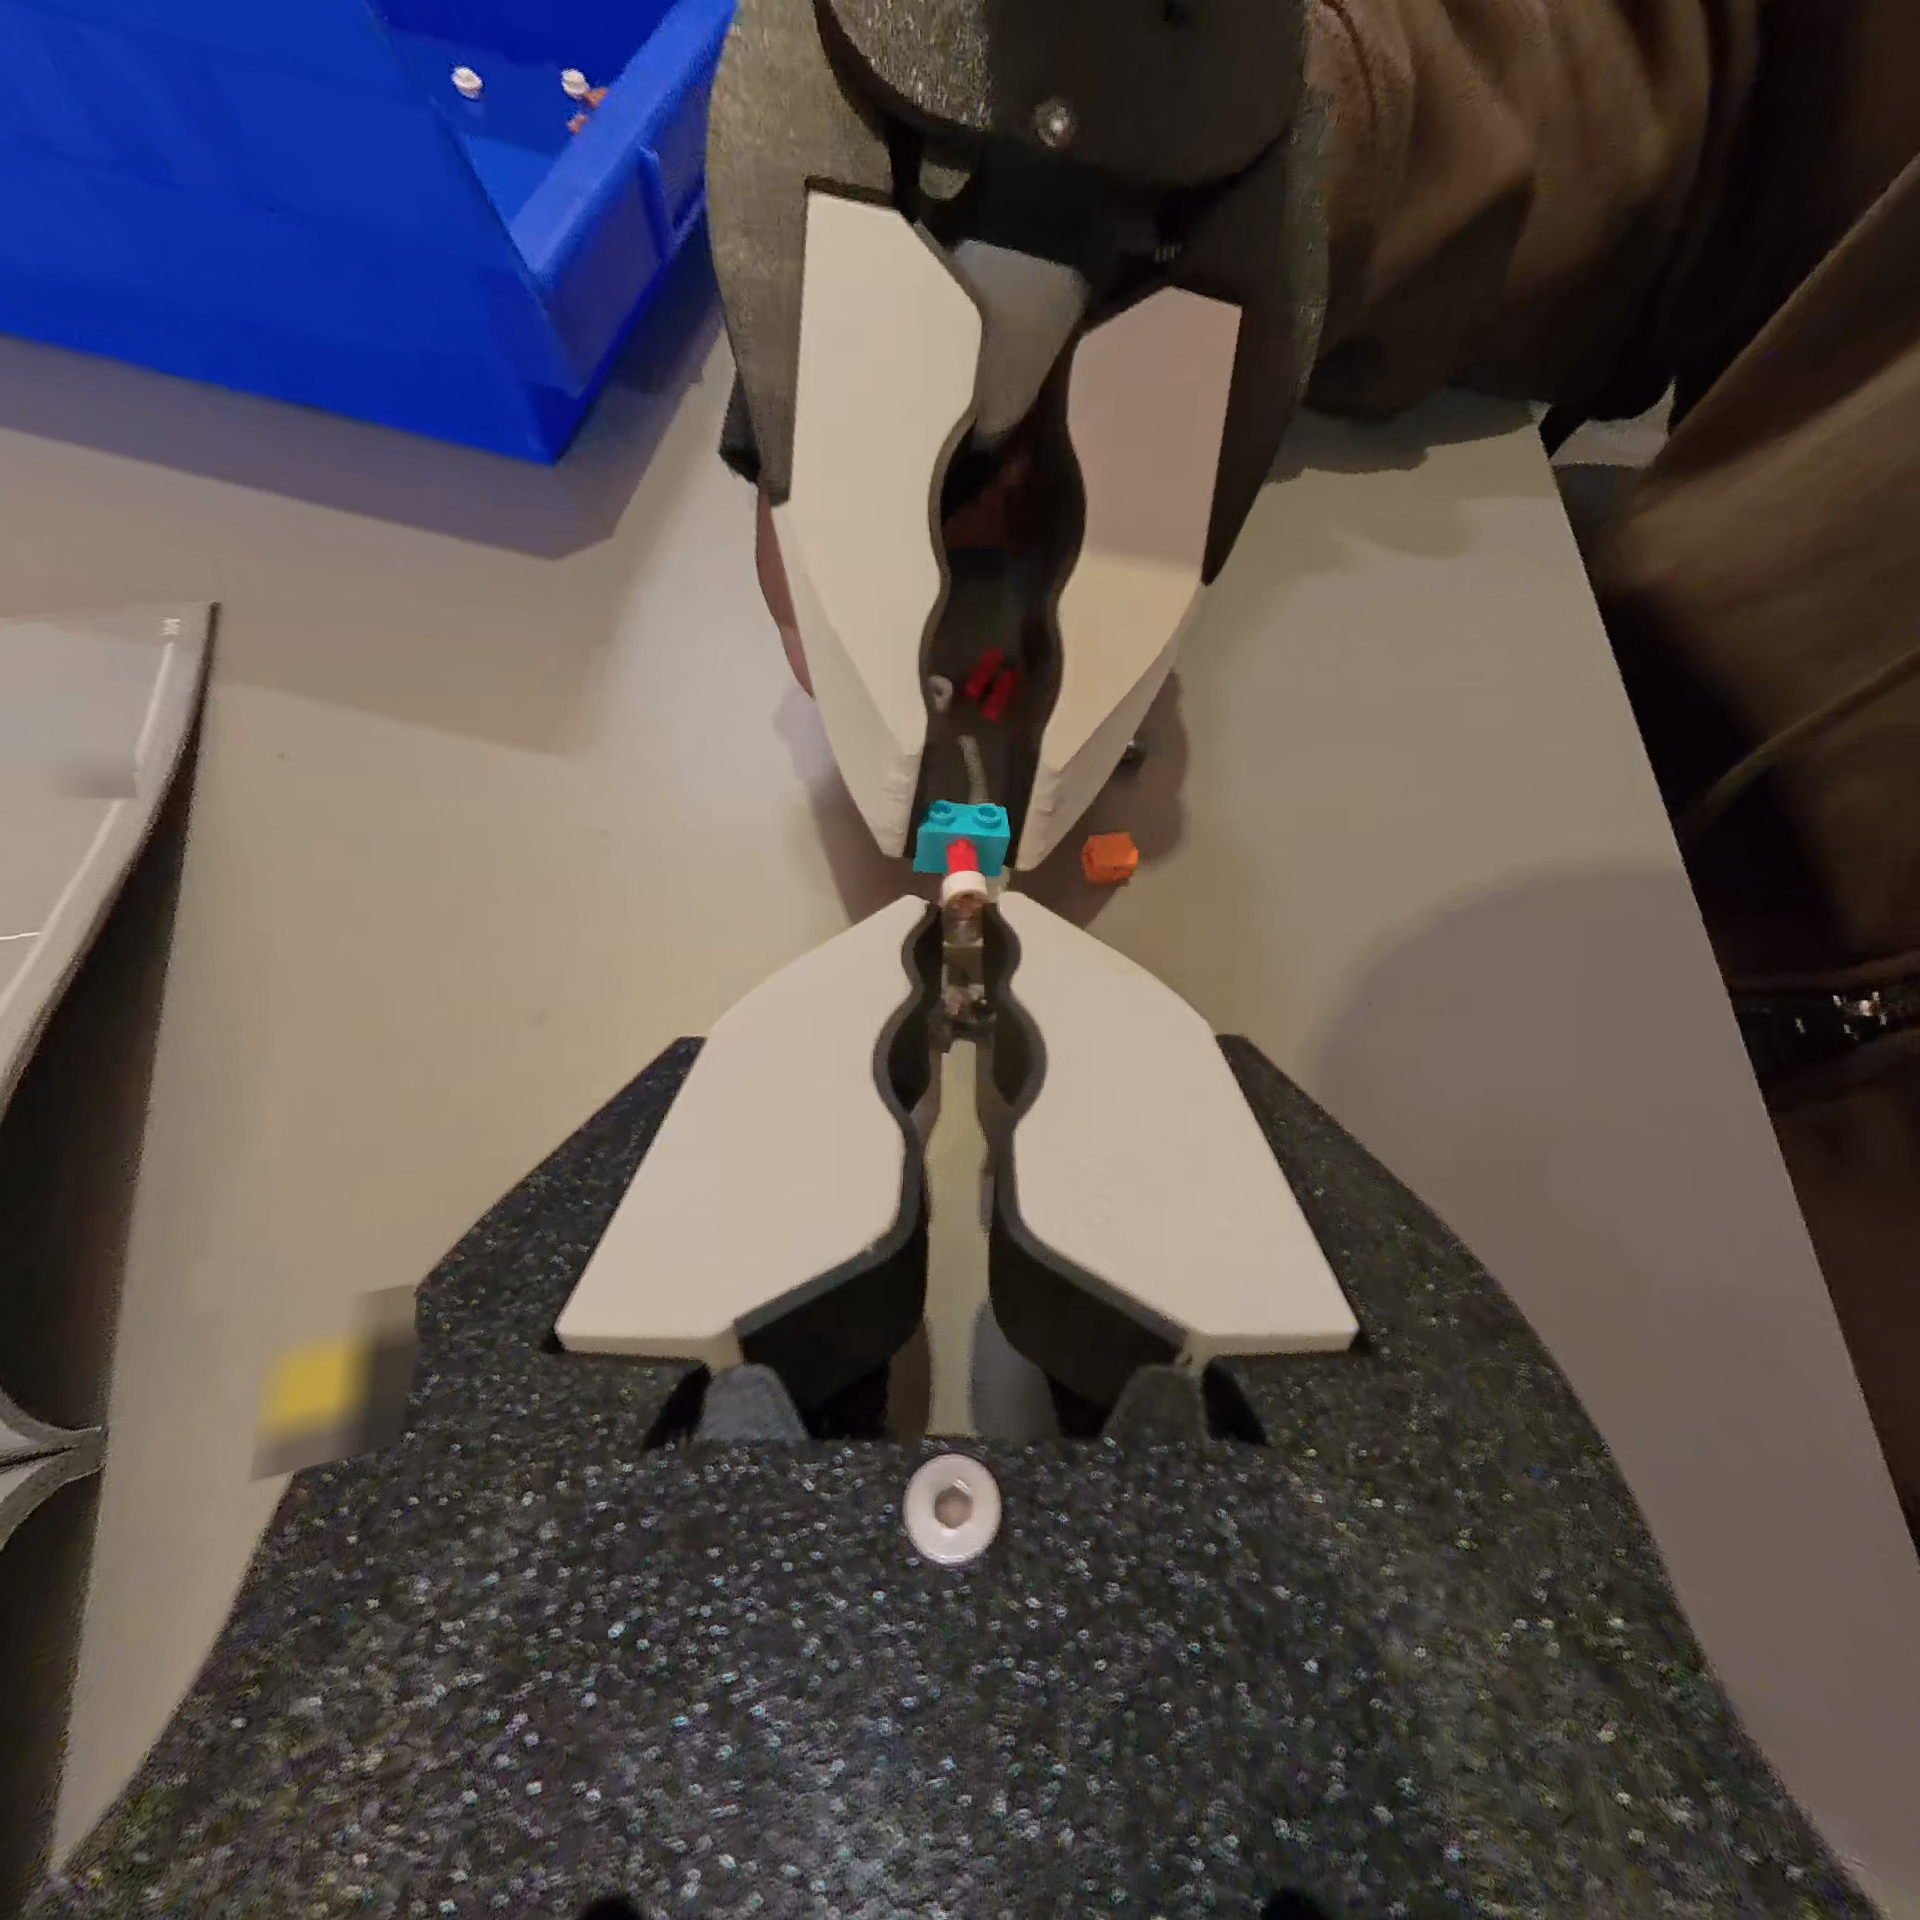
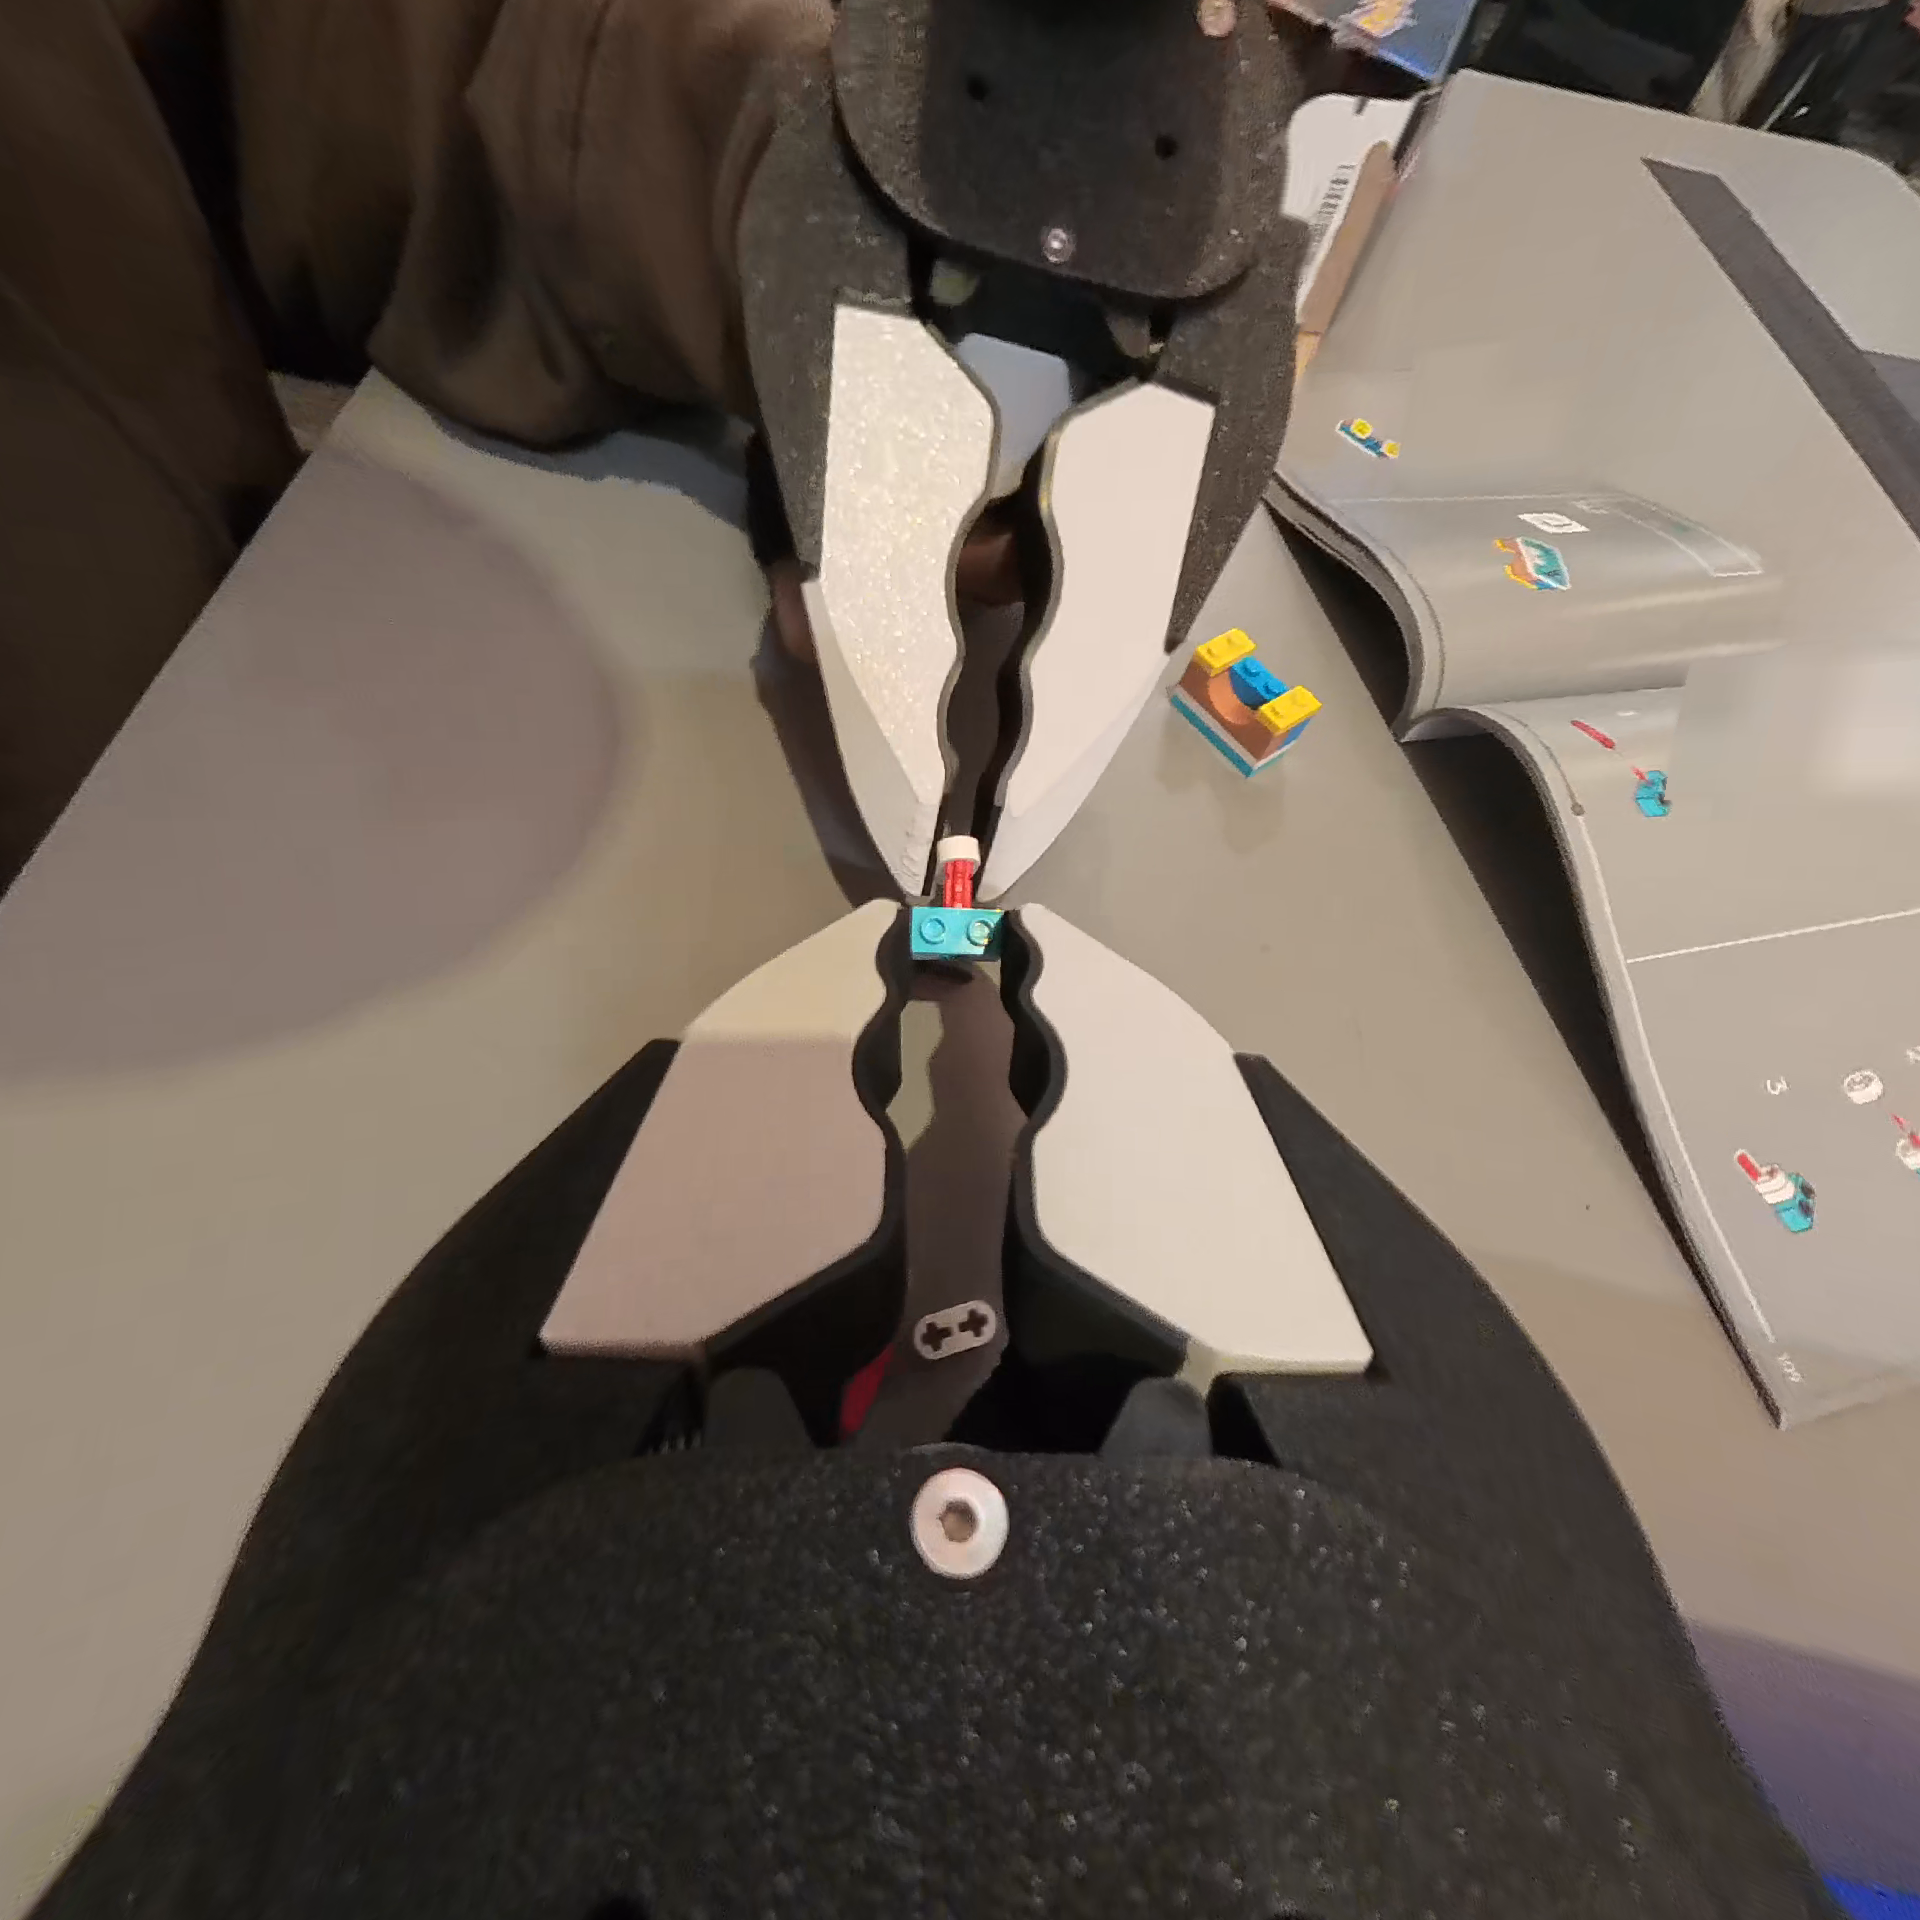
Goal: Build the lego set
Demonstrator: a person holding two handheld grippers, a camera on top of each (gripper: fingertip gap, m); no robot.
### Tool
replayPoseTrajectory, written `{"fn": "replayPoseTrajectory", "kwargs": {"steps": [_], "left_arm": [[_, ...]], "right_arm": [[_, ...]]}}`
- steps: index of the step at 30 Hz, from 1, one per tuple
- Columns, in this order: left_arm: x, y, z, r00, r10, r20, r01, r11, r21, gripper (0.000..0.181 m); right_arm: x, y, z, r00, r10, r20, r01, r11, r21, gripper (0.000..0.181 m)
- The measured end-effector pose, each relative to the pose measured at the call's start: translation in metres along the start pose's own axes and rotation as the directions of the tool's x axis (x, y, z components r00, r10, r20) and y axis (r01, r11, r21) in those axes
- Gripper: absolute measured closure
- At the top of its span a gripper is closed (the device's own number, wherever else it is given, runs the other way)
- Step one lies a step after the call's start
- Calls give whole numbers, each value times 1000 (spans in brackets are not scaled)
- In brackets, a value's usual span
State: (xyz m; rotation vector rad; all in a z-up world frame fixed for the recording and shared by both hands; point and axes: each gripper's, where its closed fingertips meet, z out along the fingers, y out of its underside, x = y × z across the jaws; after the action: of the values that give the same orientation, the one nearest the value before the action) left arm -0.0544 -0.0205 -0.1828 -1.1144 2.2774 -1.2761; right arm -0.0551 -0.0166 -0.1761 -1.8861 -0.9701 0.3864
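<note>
Two grippers meet tip-to-tip, level, clamped.

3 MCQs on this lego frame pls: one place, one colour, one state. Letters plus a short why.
1. The small finished build sits: A) in the blue bin B) on the table beside the open booklet C) on the booklet
2. The brick held by the right gripper is: A) teal B) yellow C) orange
3. The left gripper is: A) open B) shut on the red axle C) resting flat

Key: 1 B, it stands on bare tabletop. 2 A, teal between the jaws. 3 B, jaws pinch the axle end.
</note>
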Motion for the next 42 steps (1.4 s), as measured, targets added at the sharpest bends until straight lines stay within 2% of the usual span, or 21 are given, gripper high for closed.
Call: {"fn": "replayPoseTrajectory", "kwargs": {"steps": [15,17,26,42], "left_arm": [[17,6,4,997,31,-69,-37,996,-84,175],[15,4,2,998,-19,-65,15,997,-76,175],[13,7,2,999,17,-30,-20,995,-99,174],[8,18,9,998,45,42,-36,981,-189,174]], "right_arm": [[-16,8,8,988,-144,48,147,986,-79,166],[-13,6,8,991,-129,32,131,989,-66,165],[-12,7,9,994,-105,25,107,991,-82,165],[-15,27,15,996,55,68,-38,973,-230,165]]}}
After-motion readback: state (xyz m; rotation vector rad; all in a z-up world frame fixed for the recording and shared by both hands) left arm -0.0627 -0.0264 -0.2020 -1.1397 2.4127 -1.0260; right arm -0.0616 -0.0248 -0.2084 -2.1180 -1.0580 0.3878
